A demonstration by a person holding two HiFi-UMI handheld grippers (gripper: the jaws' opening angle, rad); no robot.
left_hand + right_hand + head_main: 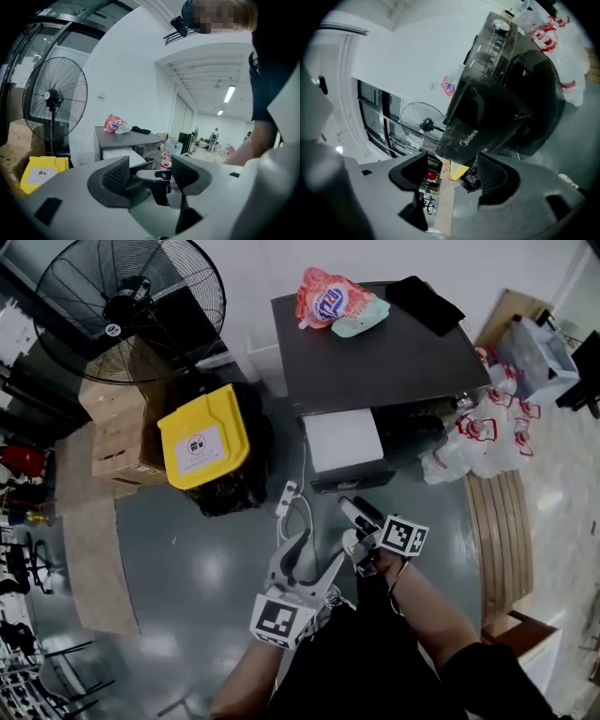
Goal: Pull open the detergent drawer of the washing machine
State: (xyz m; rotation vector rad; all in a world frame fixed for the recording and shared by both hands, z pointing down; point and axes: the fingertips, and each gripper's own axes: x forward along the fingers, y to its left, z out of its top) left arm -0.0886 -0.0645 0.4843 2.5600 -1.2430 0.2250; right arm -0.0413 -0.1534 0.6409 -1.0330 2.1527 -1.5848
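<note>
Already the washing machine (394, 362) stands with its back near the wall, and its detergent drawer (342, 439) sticks out of the front, on the left side as the person faces it. It shows white from above, so I judge that the pulling is done. The drawer probably stays out like this so that powder can go in. A detergent bag (333, 301) lies ready on the top of the machine. Both tongs hang low in front of the drawer and apart from it. The left tongs (151, 174) are open and empty. The right tongs (454, 173), rolled on their side, are also apart, with nothing between them and only the drawer front beyond.
</note>
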